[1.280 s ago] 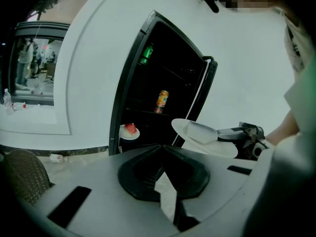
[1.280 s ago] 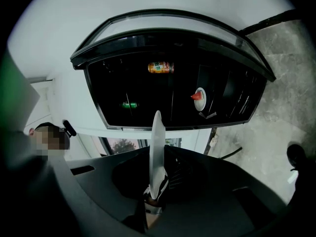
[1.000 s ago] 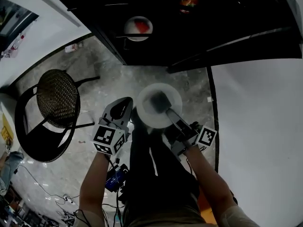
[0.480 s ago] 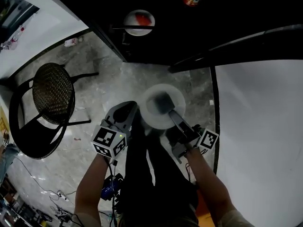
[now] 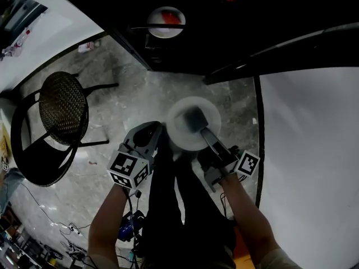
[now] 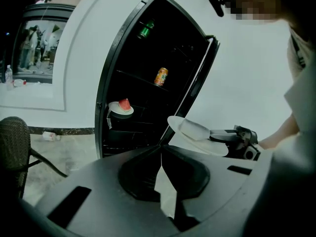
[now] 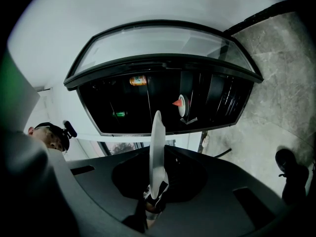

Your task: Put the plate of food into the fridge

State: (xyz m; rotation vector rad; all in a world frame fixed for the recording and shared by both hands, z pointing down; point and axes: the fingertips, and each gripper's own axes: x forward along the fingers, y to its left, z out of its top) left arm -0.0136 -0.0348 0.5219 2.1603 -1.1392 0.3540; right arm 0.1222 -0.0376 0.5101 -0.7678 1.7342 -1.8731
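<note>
Carry step I'd say: right hand-held gripper (image 5: 203,133) clamped on the plate (image 5: 180,137) rim, left hand-held gripper (image 5: 156,128) closed on nothing, fridge (image 5: 190,43) open at 12 o'clock, next needs a level reach in

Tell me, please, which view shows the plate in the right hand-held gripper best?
The head view: the whole round plate shows from above, food on top. The left gripper view shows it obliquely; the right gripper view only edge-on.
</note>
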